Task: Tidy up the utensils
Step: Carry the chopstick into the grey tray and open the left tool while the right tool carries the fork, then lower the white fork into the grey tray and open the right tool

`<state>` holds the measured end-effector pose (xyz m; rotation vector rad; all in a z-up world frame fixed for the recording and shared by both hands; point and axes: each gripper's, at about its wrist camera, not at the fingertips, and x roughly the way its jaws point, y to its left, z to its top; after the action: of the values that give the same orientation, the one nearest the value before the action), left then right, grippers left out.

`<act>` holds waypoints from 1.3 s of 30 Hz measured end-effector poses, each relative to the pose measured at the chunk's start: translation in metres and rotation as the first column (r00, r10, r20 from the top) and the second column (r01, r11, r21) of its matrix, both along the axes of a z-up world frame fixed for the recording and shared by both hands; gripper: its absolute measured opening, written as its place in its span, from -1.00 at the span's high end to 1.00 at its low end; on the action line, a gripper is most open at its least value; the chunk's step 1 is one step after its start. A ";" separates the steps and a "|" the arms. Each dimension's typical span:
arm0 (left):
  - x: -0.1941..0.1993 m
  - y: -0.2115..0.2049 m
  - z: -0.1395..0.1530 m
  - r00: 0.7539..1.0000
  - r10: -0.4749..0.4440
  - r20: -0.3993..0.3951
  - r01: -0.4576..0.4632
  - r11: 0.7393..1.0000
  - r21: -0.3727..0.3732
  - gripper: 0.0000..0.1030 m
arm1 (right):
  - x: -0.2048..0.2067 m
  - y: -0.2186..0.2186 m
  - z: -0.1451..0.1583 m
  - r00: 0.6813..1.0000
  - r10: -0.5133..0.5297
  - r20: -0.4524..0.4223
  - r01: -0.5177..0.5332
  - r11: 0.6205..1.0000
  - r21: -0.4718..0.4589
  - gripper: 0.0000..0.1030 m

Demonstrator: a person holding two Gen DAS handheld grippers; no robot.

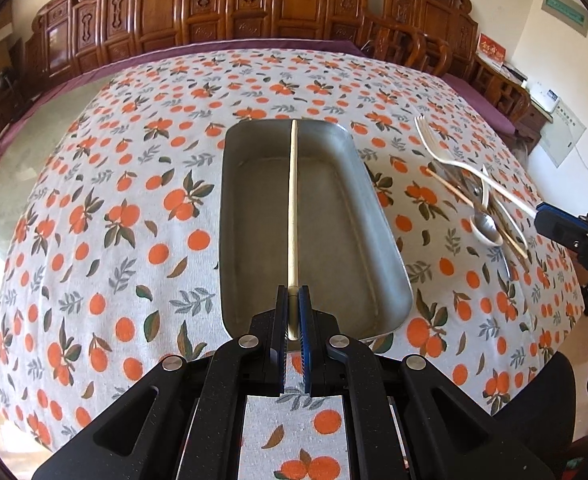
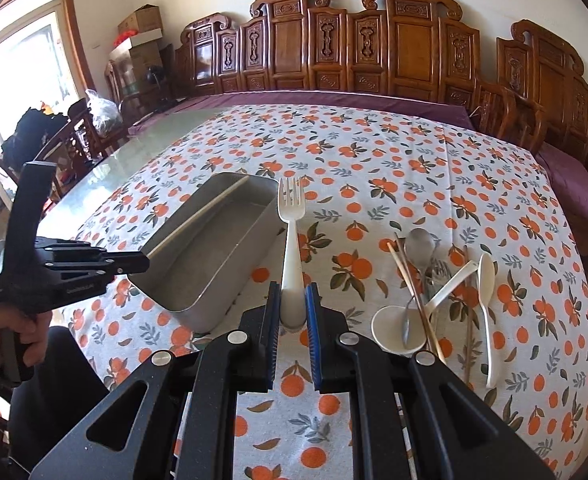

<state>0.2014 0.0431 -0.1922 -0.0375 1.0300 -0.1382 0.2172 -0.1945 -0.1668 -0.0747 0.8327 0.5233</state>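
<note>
1. My left tool [image 1: 293,308] is clamped on the near end of one pale chopstick [image 1: 293,200], which runs out over the metal tray [image 1: 378,216] along its length.
2. My right tool [image 2: 293,304] grips the handle of one white plastic fork [image 2: 292,236], tines pointing far, just right of the tray's right wall.
3. Right of the fork lies the pile [image 2: 438,280]: one white ladle-style spoon [image 2: 398,326], one long white spoon [image 2: 487,280], one metal spoon [image 2: 420,246], and thin sticks I cannot count surely.
4. The tray holds nothing else that I can see; its rim stands upright all round.
5. Beyond, the orange-print tablecloth [image 2: 374,152] lies bare to the table's far edge, where carved wooden chairs [image 2: 334,40] line up.
</note>
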 end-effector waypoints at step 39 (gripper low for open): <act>-0.036 0.062 0.063 0.991 0.049 0.123 -0.050 0.999 0.003 0.24 | 0.048 0.145 -0.044 0.992 0.048 -0.114 -0.062 0.991 -0.118 0.72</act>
<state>0.1658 0.1047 -0.1295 -0.0482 0.9061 -0.0906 0.2647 -0.0495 -0.2109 -0.1823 0.9736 0.5318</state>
